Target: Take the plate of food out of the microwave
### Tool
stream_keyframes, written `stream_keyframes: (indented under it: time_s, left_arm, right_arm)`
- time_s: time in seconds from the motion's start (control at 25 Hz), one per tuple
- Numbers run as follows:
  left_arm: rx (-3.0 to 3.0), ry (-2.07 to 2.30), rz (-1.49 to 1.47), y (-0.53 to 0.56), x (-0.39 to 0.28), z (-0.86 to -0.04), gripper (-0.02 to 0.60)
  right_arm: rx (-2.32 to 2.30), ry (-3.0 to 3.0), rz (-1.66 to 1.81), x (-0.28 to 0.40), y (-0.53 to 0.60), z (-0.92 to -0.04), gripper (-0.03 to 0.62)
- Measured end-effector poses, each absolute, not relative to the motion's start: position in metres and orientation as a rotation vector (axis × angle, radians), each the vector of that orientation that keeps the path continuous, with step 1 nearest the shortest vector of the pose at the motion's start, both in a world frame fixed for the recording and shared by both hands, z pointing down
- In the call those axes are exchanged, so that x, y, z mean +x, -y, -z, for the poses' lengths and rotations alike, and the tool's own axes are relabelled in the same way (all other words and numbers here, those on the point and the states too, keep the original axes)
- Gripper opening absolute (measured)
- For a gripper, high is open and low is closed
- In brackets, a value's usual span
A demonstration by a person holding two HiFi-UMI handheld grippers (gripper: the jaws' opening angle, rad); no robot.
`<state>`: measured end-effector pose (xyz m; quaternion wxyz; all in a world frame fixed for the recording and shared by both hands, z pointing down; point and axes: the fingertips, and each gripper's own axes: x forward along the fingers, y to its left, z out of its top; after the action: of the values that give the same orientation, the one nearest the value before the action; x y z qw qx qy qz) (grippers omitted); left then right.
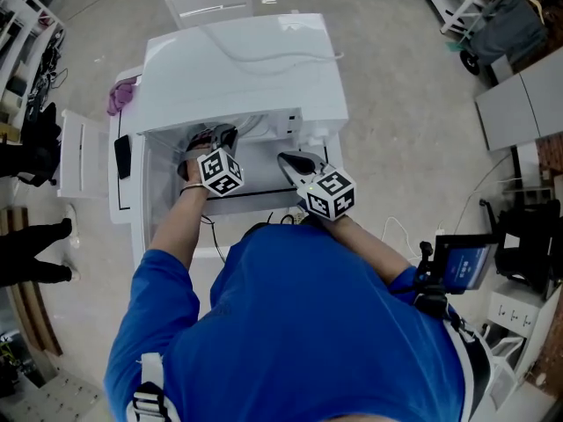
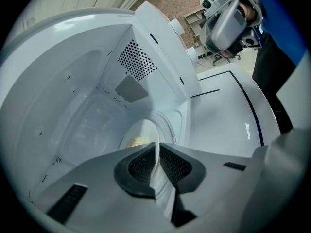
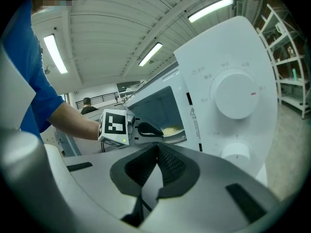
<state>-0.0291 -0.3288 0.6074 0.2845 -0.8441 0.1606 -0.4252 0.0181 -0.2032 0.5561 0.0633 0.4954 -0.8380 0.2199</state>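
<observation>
The white microwave point(image 1: 246, 69) stands open on a white table. My left gripper point(image 1: 211, 141) reaches into its cavity and is shut on the near rim of a white plate point(image 2: 142, 134), which carries yellow food point(image 2: 137, 141) and appears edge-on between the jaws of my left gripper point(image 2: 156, 148). In the right gripper view the plate point(image 3: 173, 131) shows inside the cavity, just beyond the left gripper point(image 3: 146, 129). My right gripper point(image 1: 295, 162) hovers by the microwave's front right, shut and empty; the right gripper point(image 3: 156, 147) faces the control panel.
Two white dials point(image 3: 235, 93) sit on the control panel close to my right gripper. The opened door point(image 2: 228, 115) lies to the right of the cavity. A purple cloth point(image 1: 123, 95) and a black object point(image 1: 122, 156) lie on the table's left side.
</observation>
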Motion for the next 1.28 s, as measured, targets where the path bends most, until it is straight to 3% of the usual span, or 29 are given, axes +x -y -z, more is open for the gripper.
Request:
stream_keyframes:
  time_s: [1.28]
  left_arm:
    - [-2.337, -0.424, 1.127, 0.285, -0.048, -0.611, 0.038]
  right_arm:
    - [1.477, 2.538, -0.745, 0.008, 0.191, -0.568, -0.005]
